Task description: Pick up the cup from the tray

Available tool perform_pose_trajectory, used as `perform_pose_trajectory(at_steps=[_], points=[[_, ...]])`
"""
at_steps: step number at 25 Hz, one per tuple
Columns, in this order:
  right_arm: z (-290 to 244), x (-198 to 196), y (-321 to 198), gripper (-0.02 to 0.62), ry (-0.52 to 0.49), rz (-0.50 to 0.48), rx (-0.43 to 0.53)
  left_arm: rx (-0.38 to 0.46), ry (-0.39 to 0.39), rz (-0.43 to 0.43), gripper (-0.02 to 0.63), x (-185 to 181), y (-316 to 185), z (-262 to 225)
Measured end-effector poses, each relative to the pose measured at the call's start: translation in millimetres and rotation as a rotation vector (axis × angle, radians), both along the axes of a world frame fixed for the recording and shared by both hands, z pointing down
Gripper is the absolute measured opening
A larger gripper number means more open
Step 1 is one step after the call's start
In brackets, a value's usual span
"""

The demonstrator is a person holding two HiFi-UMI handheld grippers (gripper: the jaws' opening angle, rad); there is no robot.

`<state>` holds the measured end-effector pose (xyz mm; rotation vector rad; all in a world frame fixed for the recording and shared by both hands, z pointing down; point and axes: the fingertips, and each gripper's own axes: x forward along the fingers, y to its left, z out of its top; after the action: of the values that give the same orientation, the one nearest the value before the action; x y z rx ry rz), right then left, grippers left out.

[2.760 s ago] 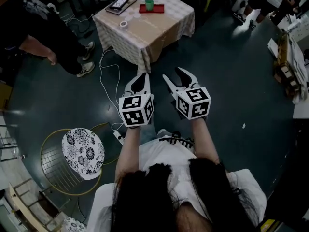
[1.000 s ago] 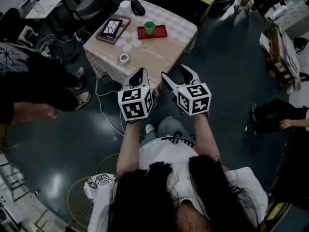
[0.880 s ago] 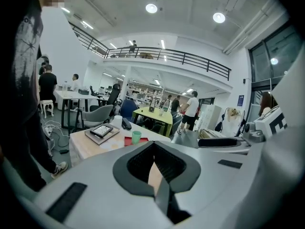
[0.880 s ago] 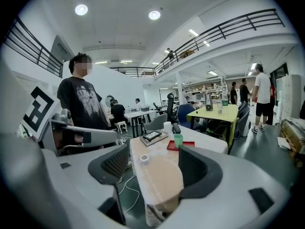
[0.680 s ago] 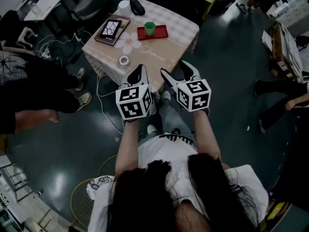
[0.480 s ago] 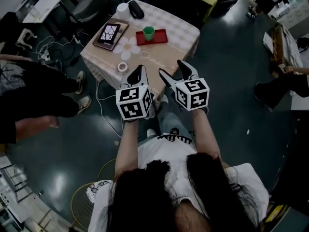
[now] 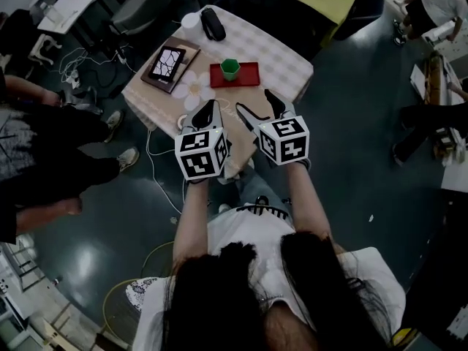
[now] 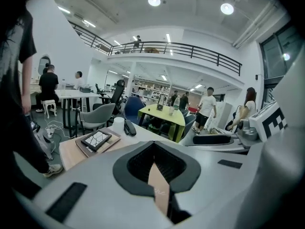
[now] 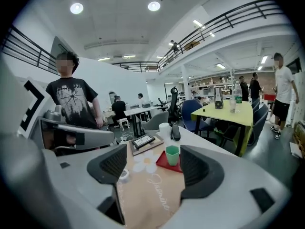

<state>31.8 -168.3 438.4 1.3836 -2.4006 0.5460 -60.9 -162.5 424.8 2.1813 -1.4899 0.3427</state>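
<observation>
Right tongs: jaws wide apart, nothing between the pads. Left tongs: jaws closed tip to tip, empty. In the head view both are held side by side over the near edge of the bench, pointing far.

Cup: green, upright on the tray, which is red and lies flat near the bench middle. The cup stands left of the tray's centre. It is far of both tongs and well apart from them, roughly in line with the gap between the two. In the right gripper view it shows between the open jaws, but well beyond their tips.

Counts on the bench:
- cup, 1
- tray, 1
- tablet, 1, on a brown board, left of the tray
- tape roll, 1, near left
- black case, 1, far edge
- white cylinder, 1, just left of the case
</observation>
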Motion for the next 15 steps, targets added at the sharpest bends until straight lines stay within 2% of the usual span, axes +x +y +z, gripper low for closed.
perform_pose_trajectory(at_steps=[4, 15], points=[[12.6, -0.8, -30.3, 0.334, 0.002, -0.041, -0.029, -0.039, -0.006, -0.047, 0.005, -1.0, -24.9, 11.9], [48.7, -1.5, -94.2, 0.353, 0.051, -0.172, -0.093, -0.062, -0.046, -0.159, 0.005, 7.4, -82.1, 30.1]])
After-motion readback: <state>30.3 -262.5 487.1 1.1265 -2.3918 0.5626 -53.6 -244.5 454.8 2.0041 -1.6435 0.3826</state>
